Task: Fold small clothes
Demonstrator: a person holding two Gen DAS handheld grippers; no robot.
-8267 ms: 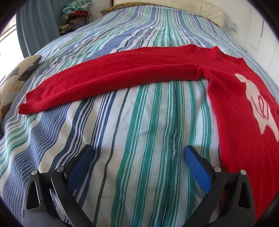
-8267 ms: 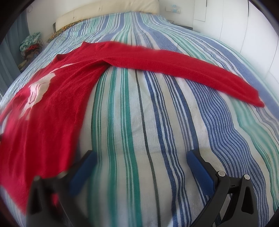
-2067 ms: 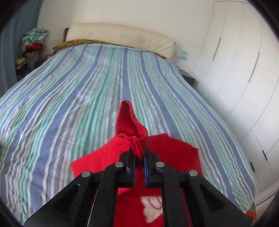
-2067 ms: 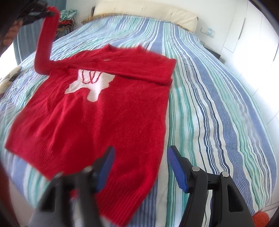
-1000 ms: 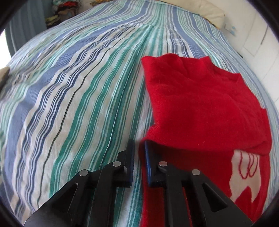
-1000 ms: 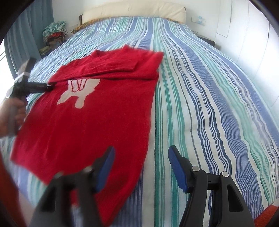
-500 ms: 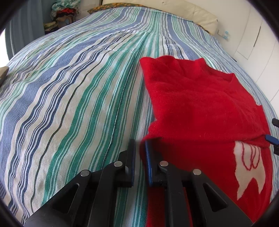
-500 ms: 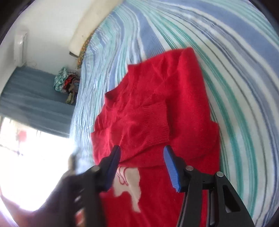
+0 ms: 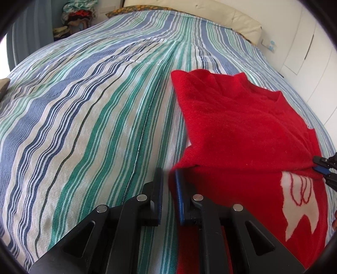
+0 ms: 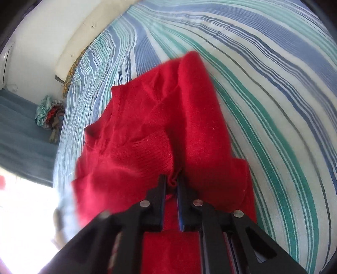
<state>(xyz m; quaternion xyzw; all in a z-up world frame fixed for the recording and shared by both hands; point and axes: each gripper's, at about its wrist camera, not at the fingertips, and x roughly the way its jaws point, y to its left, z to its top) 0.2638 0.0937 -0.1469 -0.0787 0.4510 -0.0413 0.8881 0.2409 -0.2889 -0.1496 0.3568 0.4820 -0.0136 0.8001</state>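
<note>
A red sweater (image 9: 242, 130) with a white motif (image 9: 299, 202) lies flat on the striped bed cover (image 9: 84, 126), both sleeves folded across its chest. My left gripper (image 9: 169, 181) is shut on the sweater's left edge, just below the folded sleeve. In the right wrist view my right gripper (image 10: 171, 183) is closing, with a small pinch of the red sweater (image 10: 168, 118) between its tips, right below the ribbed cuff (image 10: 151, 147). The right gripper's blue tips (image 9: 322, 168) also show at the far right of the left wrist view, on the sleeve fold.
A cream pillow (image 9: 210, 14) lies at the head of the bed. A pile of clothes (image 9: 78, 12) sits beyond the bed's far left corner. White cupboard doors (image 9: 305, 42) stand along the right side. Bare striped cover spreads left of the sweater.
The right gripper swung over from the sweater's lower hem to the folded sleeves, rolled, and its jaws came together on the red fabric. The left gripper stayed put, still pinching the edge.
</note>
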